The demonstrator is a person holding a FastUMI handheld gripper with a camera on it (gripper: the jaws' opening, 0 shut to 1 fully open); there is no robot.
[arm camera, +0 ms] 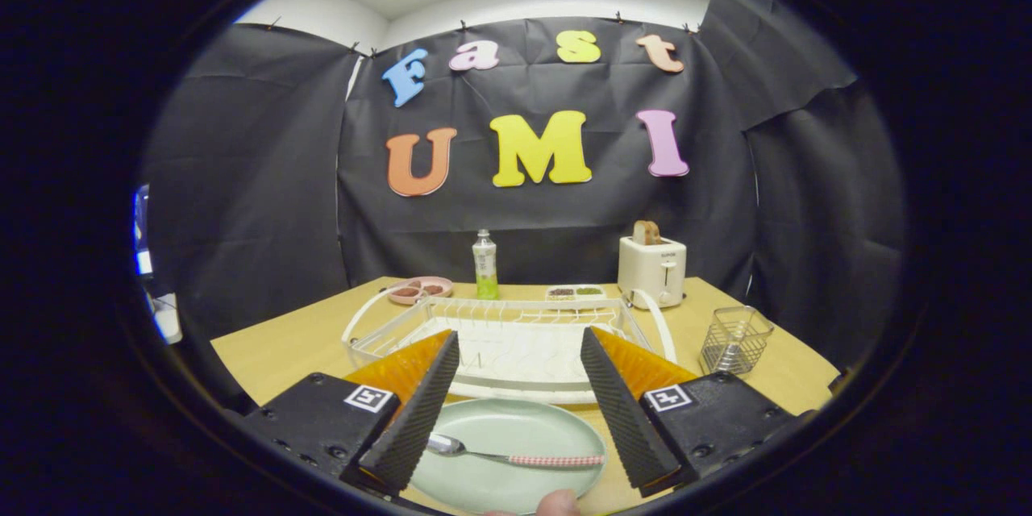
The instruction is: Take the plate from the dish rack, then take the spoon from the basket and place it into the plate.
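Now the hand-held gripper [516,395] hangs released, its two fingers spread wide and gripping nothing. Between them, on the near part of the wooden surface [274,347], lies the pale green plate [516,427]. The spoon [516,455] rests flat in the plate, its bowl toward the left finger and its pink patterned handle reaching toward the right one; neither finger touches it. A fingertip [558,503] of a person shows at the plate's near rim. Just beyond the plate stands the white wire dish rack [500,339], with no dishes in it. To the right of the rack, apart from it, stands the small wire basket [735,339]. Farther back, near the wall, are a pink dish [421,289] on the left, a clear bottle [484,264] with green liquid in its lower part, a small white tray [576,292], and a cream toaster [651,269] with bread sticking out of its top.
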